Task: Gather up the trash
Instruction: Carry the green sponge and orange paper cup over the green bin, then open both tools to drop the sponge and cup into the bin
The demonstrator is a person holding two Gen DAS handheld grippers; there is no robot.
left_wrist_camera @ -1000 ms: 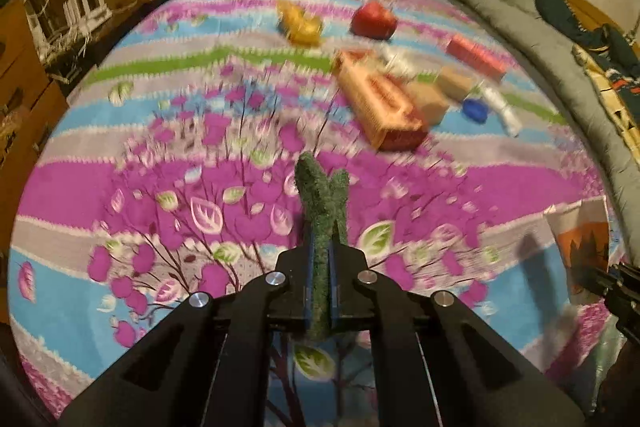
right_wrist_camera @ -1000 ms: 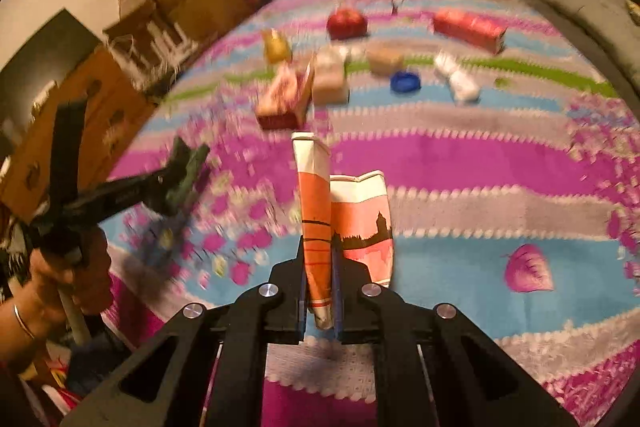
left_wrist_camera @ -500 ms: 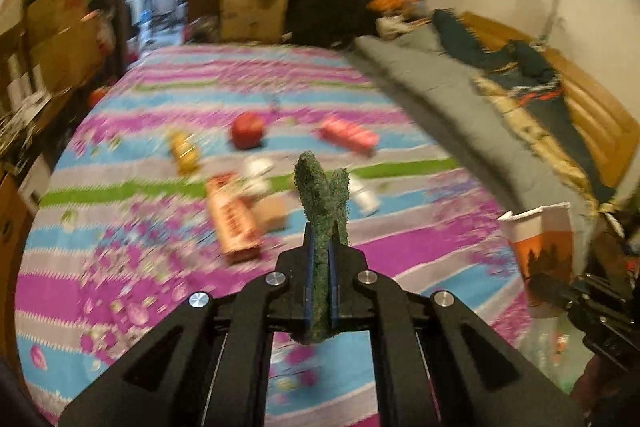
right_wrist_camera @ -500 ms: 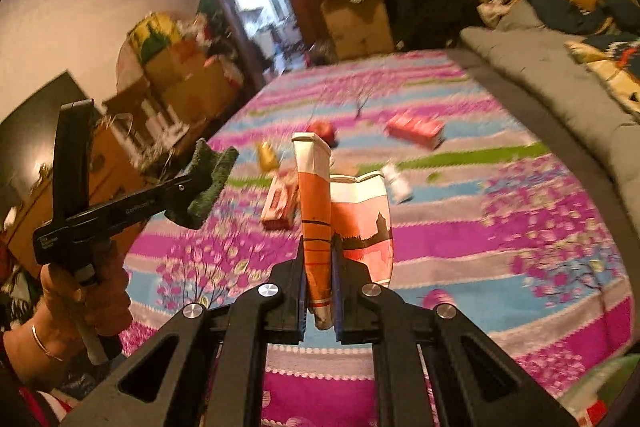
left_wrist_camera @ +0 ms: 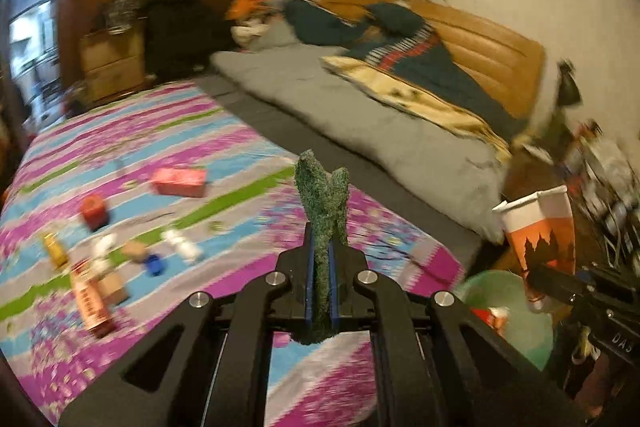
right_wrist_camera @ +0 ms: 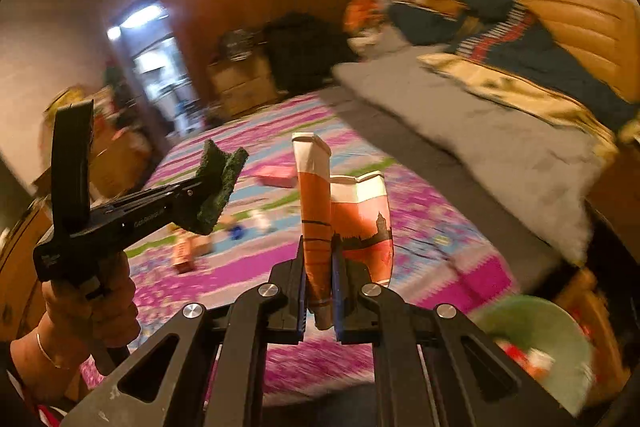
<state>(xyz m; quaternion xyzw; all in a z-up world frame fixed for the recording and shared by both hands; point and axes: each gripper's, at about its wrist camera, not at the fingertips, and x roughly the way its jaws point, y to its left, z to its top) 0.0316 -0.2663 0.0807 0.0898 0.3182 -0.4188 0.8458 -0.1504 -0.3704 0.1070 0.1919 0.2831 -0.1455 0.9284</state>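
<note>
While the left gripper [left_wrist_camera: 321, 279] pinches a folded dark-green scouring pad [left_wrist_camera: 322, 195], the right gripper [right_wrist_camera: 319, 291] clamps a crumpled orange-and-white paper cup [right_wrist_camera: 340, 211], flattened on 1 side.

Both tongs have swung right from the littered bedspread [left_wrist_camera: 208, 163] toward the green bin [right_wrist_camera: 536, 331].

Litter [left_wrist_camera: 178, 182] lies on the bedspread [left_wrist_camera: 224, 147], left of the mattress [left_wrist_camera: 360, 115].
</note>
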